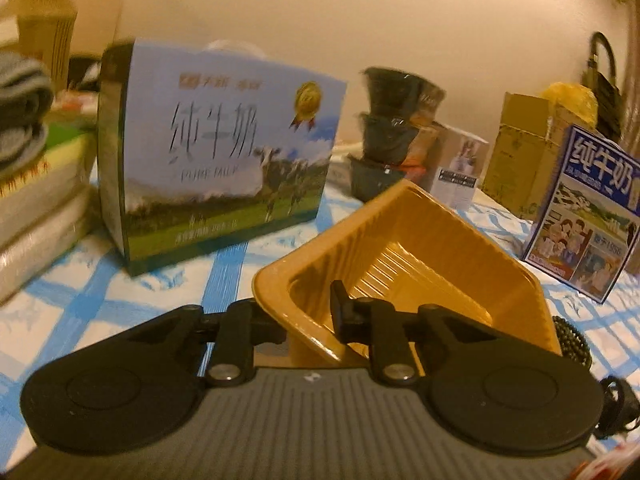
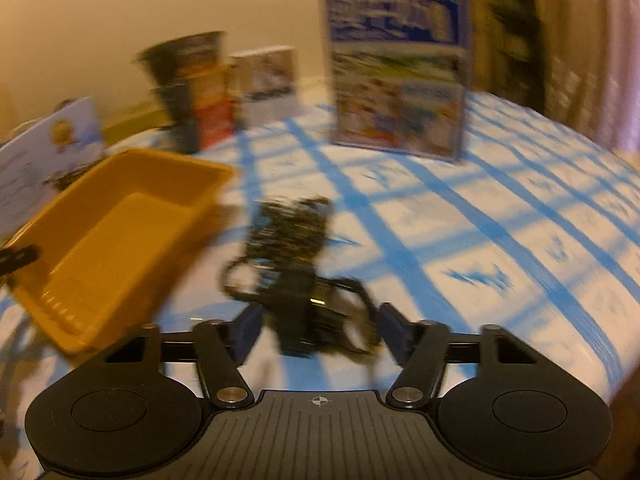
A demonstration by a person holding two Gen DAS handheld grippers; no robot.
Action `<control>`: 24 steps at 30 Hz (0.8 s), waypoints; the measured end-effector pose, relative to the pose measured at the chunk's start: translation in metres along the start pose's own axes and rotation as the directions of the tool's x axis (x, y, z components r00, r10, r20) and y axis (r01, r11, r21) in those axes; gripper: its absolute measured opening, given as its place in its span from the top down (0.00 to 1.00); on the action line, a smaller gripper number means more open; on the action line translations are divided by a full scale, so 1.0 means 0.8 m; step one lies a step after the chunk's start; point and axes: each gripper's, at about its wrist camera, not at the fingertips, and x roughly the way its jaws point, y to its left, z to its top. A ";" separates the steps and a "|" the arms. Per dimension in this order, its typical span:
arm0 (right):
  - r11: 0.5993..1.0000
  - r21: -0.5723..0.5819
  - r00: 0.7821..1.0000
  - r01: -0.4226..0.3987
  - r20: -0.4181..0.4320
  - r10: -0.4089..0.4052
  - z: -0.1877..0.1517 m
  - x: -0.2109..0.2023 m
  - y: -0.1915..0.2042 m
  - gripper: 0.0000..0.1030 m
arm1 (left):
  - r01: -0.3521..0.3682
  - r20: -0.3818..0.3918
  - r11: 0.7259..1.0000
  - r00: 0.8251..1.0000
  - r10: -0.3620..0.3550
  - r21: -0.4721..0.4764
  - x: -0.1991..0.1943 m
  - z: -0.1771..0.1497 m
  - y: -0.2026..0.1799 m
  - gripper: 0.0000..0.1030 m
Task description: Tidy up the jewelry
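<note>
Tray (image 1: pixel 404 240): yellow-orange plastic, ribbed floor, tilted; near wall at 6 o'clock in left view.
Left tool (image 1: pixel 312 316): clamped tight on the tray's near wall, one finger (image 1: pixel 340 312) inside, the other outside.
Jewelry (image 2: pixel 292 236): dark bead strands and cords heaped on the blue-checked cloth (image 2: pixel 500 240), just right of the tray; blurred, details unclear.
Right tool (image 2: pixel 316 332): about half open, pads on either side of the heap's near end at 6 o'clock; contact cannot be told.
Left view only: large milk carton (image 1: pixel 224 152) at 10 o'clock, stacked dark bowls (image 1: pixel 392 132) at 12, sharp.
Right view only: whole heap; left view shows only beads at the tray's right edge.
Both views: comic-print milk box (image 2: pixel 400 76).
</note>
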 end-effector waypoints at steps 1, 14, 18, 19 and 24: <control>0.999 -0.027 1.000 -0.018 0.000 0.018 0.001 0.002 0.010 0.48 | -0.006 0.015 1.000 1.000 0.006 0.010 -0.003 0.001 -0.003 0.83; 0.975 -0.175 0.987 -0.139 -0.100 0.122 -0.015 0.071 0.079 0.77 | -0.103 0.084 0.994 0.991 0.101 0.021 -0.013 0.002 -0.010 0.84; 0.971 -0.189 0.986 -0.145 -0.109 0.126 -0.018 0.078 0.084 0.79 | -0.109 0.082 0.994 0.991 0.107 0.019 -0.016 0.000 -0.011 0.83; 0.971 -0.194 0.986 -0.143 -0.110 0.123 -0.016 0.080 0.084 0.81 | -0.109 0.079 0.994 0.991 0.107 0.019 -0.015 0.000 -0.010 0.83; 0.965 -0.222 0.988 -0.136 -0.101 0.116 -0.017 0.085 0.092 0.90 | -0.109 0.072 0.994 0.992 0.108 0.012 -0.015 0.000 -0.009 0.83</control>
